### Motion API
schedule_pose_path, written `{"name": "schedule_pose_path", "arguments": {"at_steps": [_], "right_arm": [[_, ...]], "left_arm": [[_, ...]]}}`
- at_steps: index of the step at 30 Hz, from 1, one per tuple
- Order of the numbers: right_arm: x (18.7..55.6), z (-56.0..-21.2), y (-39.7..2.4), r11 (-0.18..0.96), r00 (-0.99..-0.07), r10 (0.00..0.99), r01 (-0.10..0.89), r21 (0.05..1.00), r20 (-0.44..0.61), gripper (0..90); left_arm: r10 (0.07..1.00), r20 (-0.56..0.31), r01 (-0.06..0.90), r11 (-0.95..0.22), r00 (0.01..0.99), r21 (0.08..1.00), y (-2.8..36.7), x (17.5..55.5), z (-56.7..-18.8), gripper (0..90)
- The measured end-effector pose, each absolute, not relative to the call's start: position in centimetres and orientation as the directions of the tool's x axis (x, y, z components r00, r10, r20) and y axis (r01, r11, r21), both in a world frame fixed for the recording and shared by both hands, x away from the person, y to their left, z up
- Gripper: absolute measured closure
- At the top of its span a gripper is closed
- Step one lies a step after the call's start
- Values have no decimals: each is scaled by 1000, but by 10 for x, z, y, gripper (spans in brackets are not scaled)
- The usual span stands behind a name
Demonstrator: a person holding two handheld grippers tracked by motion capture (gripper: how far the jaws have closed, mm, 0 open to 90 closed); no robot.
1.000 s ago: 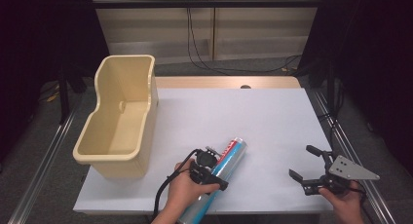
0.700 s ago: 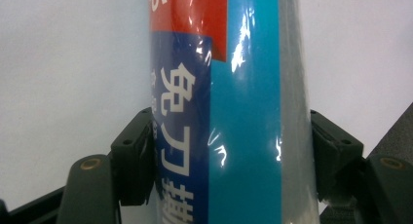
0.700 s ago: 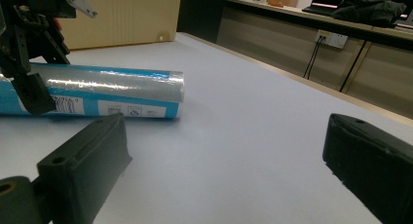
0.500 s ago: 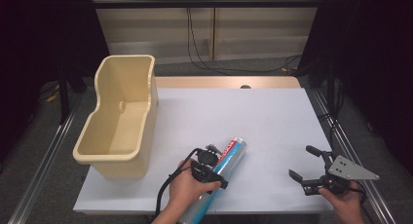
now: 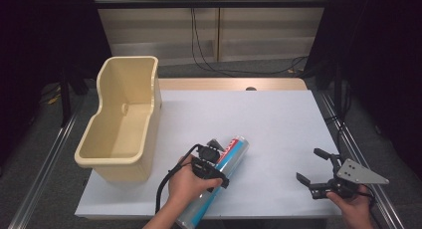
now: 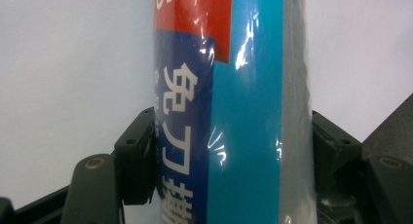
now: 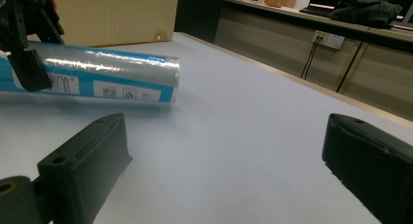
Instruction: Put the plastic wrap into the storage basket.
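Ahead of both tongs the white surface (image 5: 259, 119) lies bare up to its far edge, while the cream bin (image 5: 124, 119) stands just to the left of the left tongs (image 5: 211, 162) and the right tongs (image 5: 318, 171) sit close to the near right corner. The left gripper view shows the pads (image 6: 139, 160) pressed against both sides of the blue wrapped roll (image 6: 234, 112), with printed characters on its label; the right gripper view shows the roll's far end lying on the surface. The left tongs pinch the roll, which overhangs the near edge by the person's hand; the right tongs are spread wide, holding nothing, well apart from the roll.
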State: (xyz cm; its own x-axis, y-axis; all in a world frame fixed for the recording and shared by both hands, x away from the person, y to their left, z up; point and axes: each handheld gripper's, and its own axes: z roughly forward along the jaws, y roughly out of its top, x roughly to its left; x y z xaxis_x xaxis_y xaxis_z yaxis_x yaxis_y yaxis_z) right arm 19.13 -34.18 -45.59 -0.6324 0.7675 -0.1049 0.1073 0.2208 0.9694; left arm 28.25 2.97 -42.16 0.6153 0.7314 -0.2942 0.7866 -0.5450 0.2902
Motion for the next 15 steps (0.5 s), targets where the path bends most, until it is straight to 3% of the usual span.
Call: {"name": "schedule_pose_path", "arguments": {"at_steps": [15], "right_arm": [[191,-456,-341,231,-634,764,101,968,-116,25]], "left_arm": [[761,-290,810,-504,580,299,55,297,-373,321]]}}
